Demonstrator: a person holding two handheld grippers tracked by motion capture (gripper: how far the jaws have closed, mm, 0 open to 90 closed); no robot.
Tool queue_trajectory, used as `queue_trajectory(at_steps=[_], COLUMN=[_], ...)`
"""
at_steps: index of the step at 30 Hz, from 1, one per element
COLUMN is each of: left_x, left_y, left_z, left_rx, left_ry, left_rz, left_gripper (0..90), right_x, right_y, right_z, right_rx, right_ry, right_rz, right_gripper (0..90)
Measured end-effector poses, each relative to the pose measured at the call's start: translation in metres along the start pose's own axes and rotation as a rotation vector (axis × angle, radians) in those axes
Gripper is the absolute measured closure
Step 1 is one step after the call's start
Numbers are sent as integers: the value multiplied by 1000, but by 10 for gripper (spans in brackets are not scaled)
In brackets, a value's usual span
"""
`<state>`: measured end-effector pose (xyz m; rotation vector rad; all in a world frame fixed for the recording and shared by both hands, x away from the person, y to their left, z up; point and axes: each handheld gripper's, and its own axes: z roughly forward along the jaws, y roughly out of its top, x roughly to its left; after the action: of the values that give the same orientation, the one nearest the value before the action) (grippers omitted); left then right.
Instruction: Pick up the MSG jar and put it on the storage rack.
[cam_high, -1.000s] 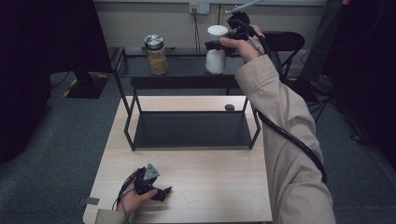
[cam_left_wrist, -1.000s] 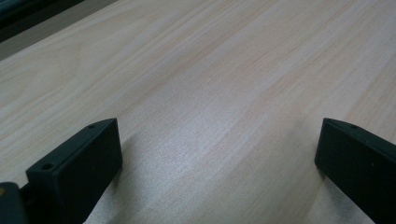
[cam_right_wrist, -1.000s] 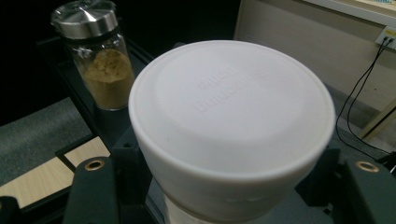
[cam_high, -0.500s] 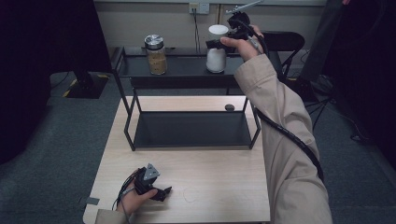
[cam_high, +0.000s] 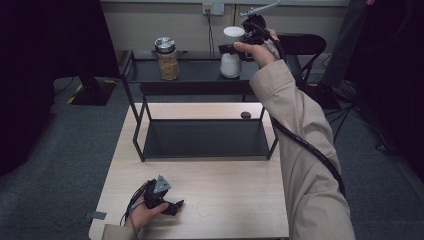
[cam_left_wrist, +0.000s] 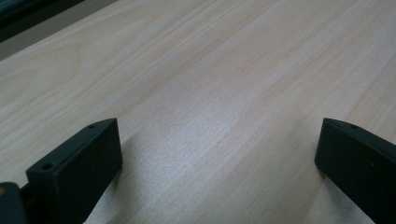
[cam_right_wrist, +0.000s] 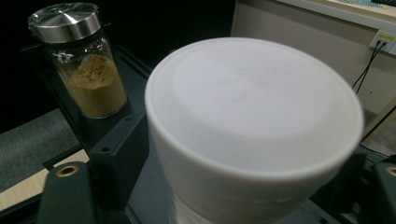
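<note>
Spanning the scene: a pale wooden worktop carrying a black two-tier rack. Sitting on the rack's top shelf: a white lidded container, well right of a glass jar of tan powder. Reaching across: right gripper, jaws flanking and probably pinching the container, still apparently seated; lifting or releasing possibly left. Resting low on the worktop: left gripper, jaws spread, nothing between. Showing clearly in the right gripper view, unlike overhead: the container's embossed lid.

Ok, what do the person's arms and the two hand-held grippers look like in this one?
Both sleeves are beige, coat-like fabric. The left hand-held gripper is black with blocky rectangular jaws that have small screw holes, a grey three-cornered plate on top and a thin cable. The right hand-held gripper is black too, with a thick ribbed black cable trailing along the sleeve.
</note>
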<state>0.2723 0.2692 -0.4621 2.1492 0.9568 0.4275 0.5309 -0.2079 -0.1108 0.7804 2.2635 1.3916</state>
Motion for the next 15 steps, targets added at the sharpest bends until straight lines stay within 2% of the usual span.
queue_trajectory(at_steps=[7, 15], left_x=[0, 0], left_y=[0, 0], left_z=[0, 0], left_rx=[0, 0], left_ry=[-1, -1], left_rz=[0, 0], left_gripper=[0, 0], right_x=[8, 13], right_y=[-11, -26], right_z=[-5, -19], right_rx=[-10, -33], right_ry=[-17, -2], right_rz=[-2, 2], right_gripper=[31, 0])
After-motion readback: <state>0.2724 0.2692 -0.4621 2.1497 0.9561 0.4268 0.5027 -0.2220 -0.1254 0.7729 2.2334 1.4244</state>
